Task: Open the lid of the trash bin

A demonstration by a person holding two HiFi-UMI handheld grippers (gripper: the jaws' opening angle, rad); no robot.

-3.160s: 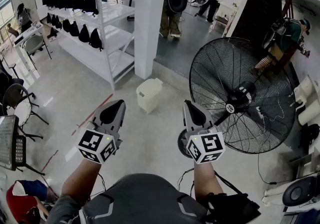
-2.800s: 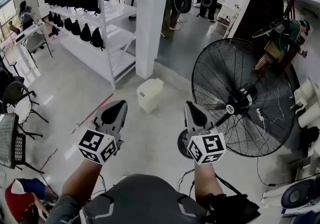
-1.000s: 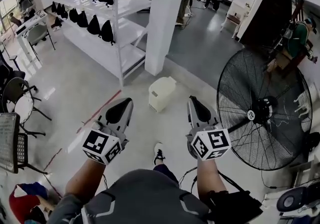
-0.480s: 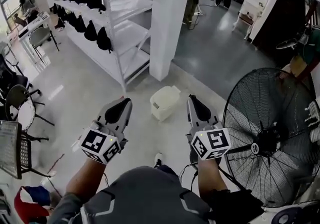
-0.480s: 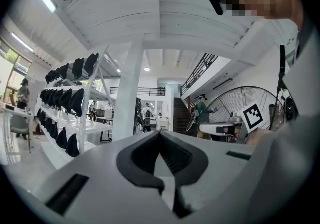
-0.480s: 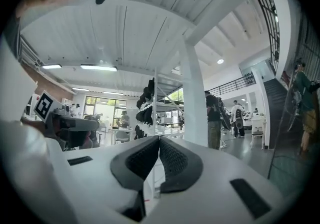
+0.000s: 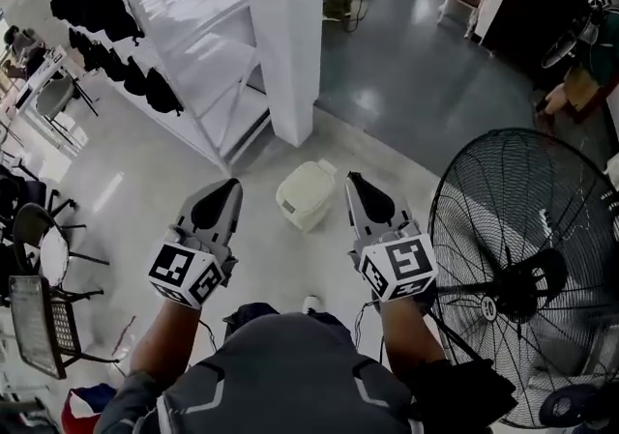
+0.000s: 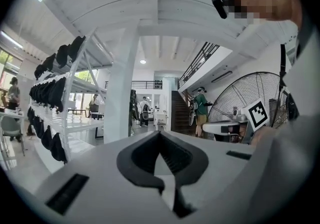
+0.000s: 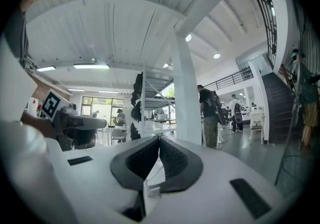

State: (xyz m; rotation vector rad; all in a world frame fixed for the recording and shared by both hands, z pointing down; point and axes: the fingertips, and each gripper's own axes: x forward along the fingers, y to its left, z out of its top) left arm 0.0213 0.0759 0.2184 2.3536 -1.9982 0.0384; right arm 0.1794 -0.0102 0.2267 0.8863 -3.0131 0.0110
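A small cream trash bin stands on the pale floor in the head view, its lid down, just in front of a white pillar. My left gripper is held out to the bin's left and my right gripper to its right, both well above the floor. Each has its jaws together with nothing between them. The left gripper view shows the left gripper aimed level across the hall, and the right gripper view shows the right gripper the same way. Neither of those views shows the bin.
A large black floor fan stands close on the right. The white pillar rises behind the bin, with a white shelf rack of black bags to its left. Chairs sit at the far left. People stand further back in the hall.
The view has advanced toward the bin, which now sits nearer and between the two gripper tips. The fan has slid to the right edge. Both grippers stayed shut.
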